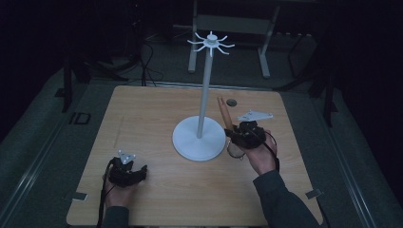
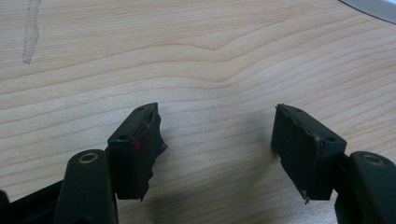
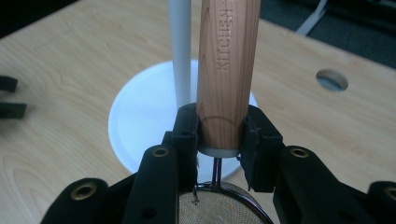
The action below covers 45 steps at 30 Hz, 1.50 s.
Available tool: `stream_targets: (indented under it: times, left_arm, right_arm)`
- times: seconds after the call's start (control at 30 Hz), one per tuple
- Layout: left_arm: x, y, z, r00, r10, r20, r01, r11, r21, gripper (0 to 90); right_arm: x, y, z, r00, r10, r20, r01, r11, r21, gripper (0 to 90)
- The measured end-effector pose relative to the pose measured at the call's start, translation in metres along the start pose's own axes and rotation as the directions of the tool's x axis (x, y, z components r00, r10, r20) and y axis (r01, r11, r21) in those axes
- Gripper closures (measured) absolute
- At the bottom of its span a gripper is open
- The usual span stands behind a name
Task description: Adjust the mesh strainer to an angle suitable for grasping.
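The right tool is clamped on the wooden handle of a strainer, both jaws pressed flat against it near its lower end. The handle points up and away from the hand, with the mesh bowl hanging close below the jaws. The strainer is held off the counter, just beside the round base of the white stand, whose pole rises to a ring of hooks at the top. The left tool rests low near the counter's front left corner, well apart from the stand, its jaws spread wide with only bare wood between them.
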State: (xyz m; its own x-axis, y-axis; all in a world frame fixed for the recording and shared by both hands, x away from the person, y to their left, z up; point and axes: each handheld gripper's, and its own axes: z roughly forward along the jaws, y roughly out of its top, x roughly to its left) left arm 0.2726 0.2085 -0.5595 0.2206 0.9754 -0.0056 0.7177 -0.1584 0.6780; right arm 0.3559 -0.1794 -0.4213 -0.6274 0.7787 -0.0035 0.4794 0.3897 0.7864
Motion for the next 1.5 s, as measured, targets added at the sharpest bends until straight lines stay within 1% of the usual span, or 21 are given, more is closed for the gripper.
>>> stream_targets:
  times: [0.07,0.1,0.3,0.5,0.67,0.8,1.0,1.17,1.33,1.5]
  left_arm:
    - [0.0,0.0,0.0,1.0,0.0,0.001,0.0,1.0,-0.001,33.2]
    - [0.0,0.0,0.0,1.0,0.0,0.002,0.0,1.0,-0.001,33.2]
    - [0.0,0.0,0.0,1.0,0.0,0.002,0.0,1.0,-0.001,33.2]
    - [0.0,0.0,0.0,1.0,-0.001,0.001,0.001,1.0,0.0,33.2]
    - [0.0,0.0,0.0,1.0,-0.001,0.002,0.001,1.0,0.0,33.2]
    - [0.0,0.0,0.0,1.0,-0.001,0.001,0.001,1.0,0.002,33.2]
    - [0.0,0.0,0.001,1.0,-0.004,0.002,0.004,1.0,0.0,33.2]
    - [0.0,0.0,0.001,1.0,-0.004,0.002,0.004,1.0,0.002,33.2]
    - [0.0,0.001,0.001,1.0,-0.003,0.002,0.003,1.0,0.002,33.2]
    - [0.0,0.001,0.001,1.0,-0.002,0.003,0.002,1.0,0.002,33.2]
  right_arm:
    - [0.0,0.001,-0.002,1.0,-0.005,-0.002,0.005,1.0,-0.025,69.5]
    - [0.0,0.002,-0.004,0.9999,-0.015,0.008,0.015,0.999,-0.039,69.5]
    - [0.001,0.008,-0.011,0.9996,-0.024,0.013,0.025,0.995,-0.102,69.5]
    - [0.001,0.013,-0.015,0.9996,-0.026,0.006,0.027,0.99,-0.136,69.5]
    - [0.002,0.018,-0.018,0.9998,-0.022,-0.004,0.02,0.983,-0.181,69.5]
    - [0.003,0.02,-0.019,0.9997,-0.023,-0.008,0.021,0.98,-0.2,69.6]
    - [0.004,0.024,-0.022,0.9998,-0.015,-0.015,0.011,0.969,-0.246,69.5]
    - [0.004,0.026,-0.024,0.9996,-0.014,-0.024,0.007,0.961,-0.276,69.5]
    - [0.004,0.028,-0.027,0.9997,-0.014,-0.022,0.007,0.956,-0.294,69.5]
    - [0.003,0.029,-0.029,0.9995,-0.003,-0.032,-0.007,0.948,-0.318,69.6]
